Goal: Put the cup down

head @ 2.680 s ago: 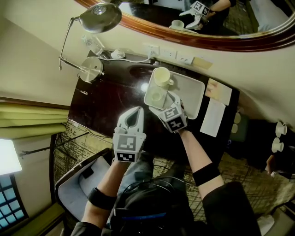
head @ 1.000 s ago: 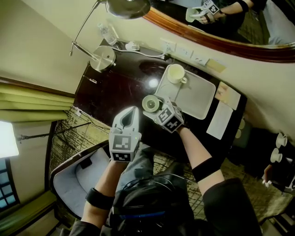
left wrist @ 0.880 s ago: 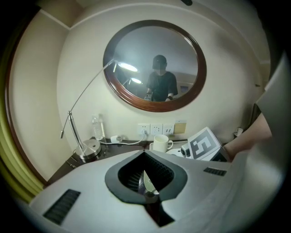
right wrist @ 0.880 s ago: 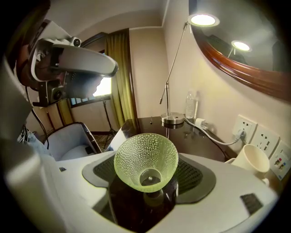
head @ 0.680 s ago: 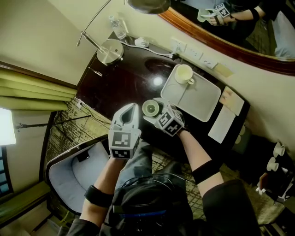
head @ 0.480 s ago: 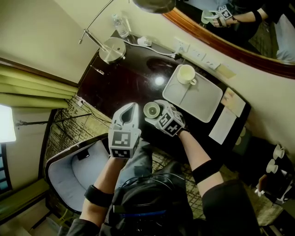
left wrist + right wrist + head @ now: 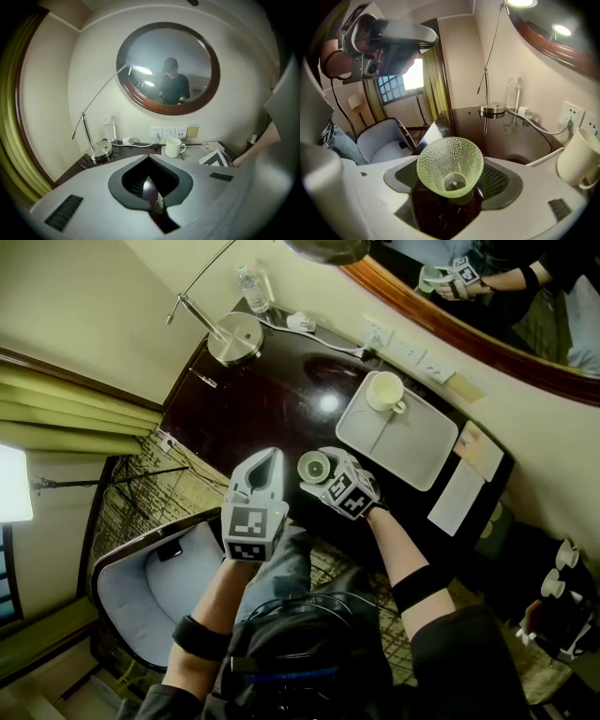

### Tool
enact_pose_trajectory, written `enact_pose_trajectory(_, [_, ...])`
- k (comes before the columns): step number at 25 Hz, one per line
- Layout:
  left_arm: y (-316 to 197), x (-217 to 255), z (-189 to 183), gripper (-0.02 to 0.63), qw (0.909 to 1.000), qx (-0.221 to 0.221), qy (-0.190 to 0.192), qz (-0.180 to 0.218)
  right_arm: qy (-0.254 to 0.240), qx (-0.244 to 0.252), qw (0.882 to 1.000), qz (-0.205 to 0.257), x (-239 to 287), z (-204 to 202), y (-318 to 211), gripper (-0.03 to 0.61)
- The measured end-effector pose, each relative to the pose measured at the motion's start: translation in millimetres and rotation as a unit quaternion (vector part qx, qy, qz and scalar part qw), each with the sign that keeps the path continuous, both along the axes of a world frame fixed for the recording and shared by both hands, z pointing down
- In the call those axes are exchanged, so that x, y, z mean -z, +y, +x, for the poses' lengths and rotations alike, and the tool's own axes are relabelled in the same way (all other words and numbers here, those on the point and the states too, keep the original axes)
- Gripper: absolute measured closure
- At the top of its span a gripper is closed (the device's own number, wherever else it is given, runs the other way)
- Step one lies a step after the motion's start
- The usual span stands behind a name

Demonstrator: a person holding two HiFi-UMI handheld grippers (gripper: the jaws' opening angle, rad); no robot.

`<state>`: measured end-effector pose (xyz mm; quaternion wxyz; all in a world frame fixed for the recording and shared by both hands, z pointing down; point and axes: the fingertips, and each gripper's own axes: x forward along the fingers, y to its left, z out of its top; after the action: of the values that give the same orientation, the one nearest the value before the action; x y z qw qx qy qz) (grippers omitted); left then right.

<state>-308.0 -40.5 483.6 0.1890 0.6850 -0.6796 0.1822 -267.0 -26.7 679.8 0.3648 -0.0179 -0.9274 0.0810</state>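
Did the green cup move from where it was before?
Yes. The green cup has left the white tray and is now over the dark desk, nearer the person.

the lamp's shade is cut off by the top edge of the head view, and the mirror runs off the top and right. the right gripper, whose jaws have just been opening with the green cup between them, hides the cup's foot, so i cannot tell if it touches the table. the white mug is cut by that view's right edge. the left gripper covers most of the tray.
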Motion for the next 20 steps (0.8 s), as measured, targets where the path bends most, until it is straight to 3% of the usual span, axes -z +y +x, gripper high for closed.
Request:
enact_pose_trajectory(7, [5,0,3,0.614,1.0000,-0.003,0.002,0.001,-0.008,-0.012,1.000,0.001,6,3,-2,0.117])
enact_pose_trajectory(16, [21,12,12,0.614,0.9999,-0.004,-0.008,0.005,-0.029,-0.020,0.999,0.020,52,21,-1,0.115])
enact_pose_trajectory(18, [26,13,17,0.614,0.9996,-0.017,-0.021,-0.001,-0.039,-0.028,0.999,0.021,68,29,-1,0.124])
enact_pose_trajectory(20, [30,17,26,0.614,0.9996,-0.023,-0.018,0.003,-0.048,-0.041,0.998,0.014,81,41,1,0.173])
